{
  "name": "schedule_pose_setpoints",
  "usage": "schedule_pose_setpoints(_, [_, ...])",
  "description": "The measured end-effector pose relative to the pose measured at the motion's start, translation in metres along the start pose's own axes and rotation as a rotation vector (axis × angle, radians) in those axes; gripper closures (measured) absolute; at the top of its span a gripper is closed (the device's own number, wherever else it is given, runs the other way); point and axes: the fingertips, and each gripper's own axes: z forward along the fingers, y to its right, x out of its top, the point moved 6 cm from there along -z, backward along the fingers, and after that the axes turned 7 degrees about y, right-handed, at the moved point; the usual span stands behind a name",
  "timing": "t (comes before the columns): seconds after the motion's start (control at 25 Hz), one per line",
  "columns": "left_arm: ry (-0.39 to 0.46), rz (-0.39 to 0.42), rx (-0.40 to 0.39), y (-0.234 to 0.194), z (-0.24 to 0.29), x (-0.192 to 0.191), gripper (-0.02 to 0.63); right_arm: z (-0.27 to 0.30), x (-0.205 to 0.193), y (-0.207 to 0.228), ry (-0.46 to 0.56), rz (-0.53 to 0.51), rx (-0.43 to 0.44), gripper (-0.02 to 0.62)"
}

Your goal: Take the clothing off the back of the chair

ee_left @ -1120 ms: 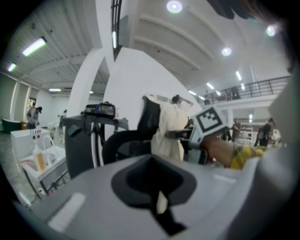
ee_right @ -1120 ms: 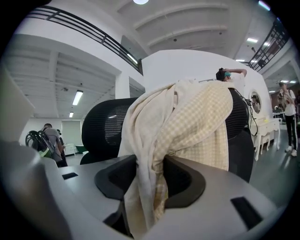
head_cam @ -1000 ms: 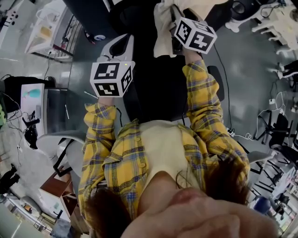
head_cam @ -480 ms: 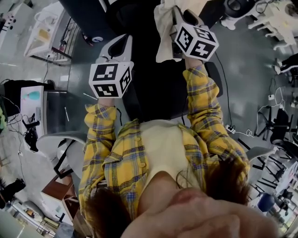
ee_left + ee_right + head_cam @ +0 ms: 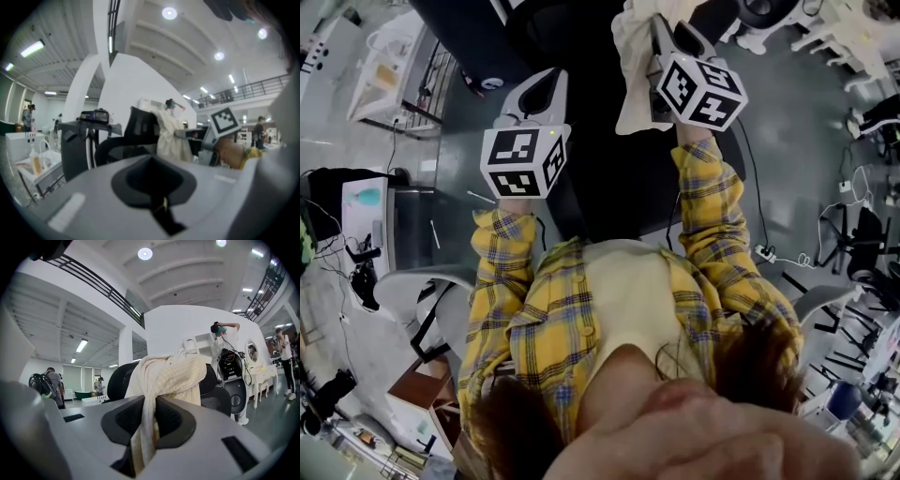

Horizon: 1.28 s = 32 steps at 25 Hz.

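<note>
A cream garment (image 5: 171, 376) hangs over the back of a black mesh office chair (image 5: 117, 378). My right gripper (image 5: 143, 423) is shut on a fold of it, and the cloth runs down between the pads. In the head view the right gripper (image 5: 661, 28) holds the garment (image 5: 630, 70) above the dark chair (image 5: 614, 178). My left gripper (image 5: 539, 89) hovers left of the chair and touches nothing. In the left gripper view its jaws (image 5: 152, 183) stand shut and empty, with the garment (image 5: 171, 136) and chair (image 5: 140, 126) ahead to the right.
A dark desk with gear (image 5: 91, 119) stands left of the chair. A white stand with a black device (image 5: 232, 364) is behind it on the right. Cables (image 5: 769, 253) trail on the floor. A grey chair (image 5: 412, 291) is at the lower left. People stand far off.
The right gripper has closed on the garment and moved up the picture with it, lifting the cloth a little. The left gripper has shifted slightly.
</note>
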Motion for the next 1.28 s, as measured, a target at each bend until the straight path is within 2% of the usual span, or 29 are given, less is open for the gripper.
schedule_pose_setpoints(0.88, [0.056, 0.019, -0.035, 0.025, -0.015, 0.018, 0.603, -0.084, 0.048, -0.03, 0.143, -0.018, 0.109, 0.529])
schedule_pose_setpoints(1.08, [0.065, 0.025, -0.039, 0.029, -0.019, 0.022, 0.603, -0.096, 0.052, -0.04, 0.156, -0.03, 0.136, 0.531])
schedule_pose_setpoints(1.28, [0.07, 0.03, -0.036, 0.031, -0.025, 0.025, 0.603, -0.099, 0.045, -0.037, 0.136, -0.031, 0.121, 0.531])
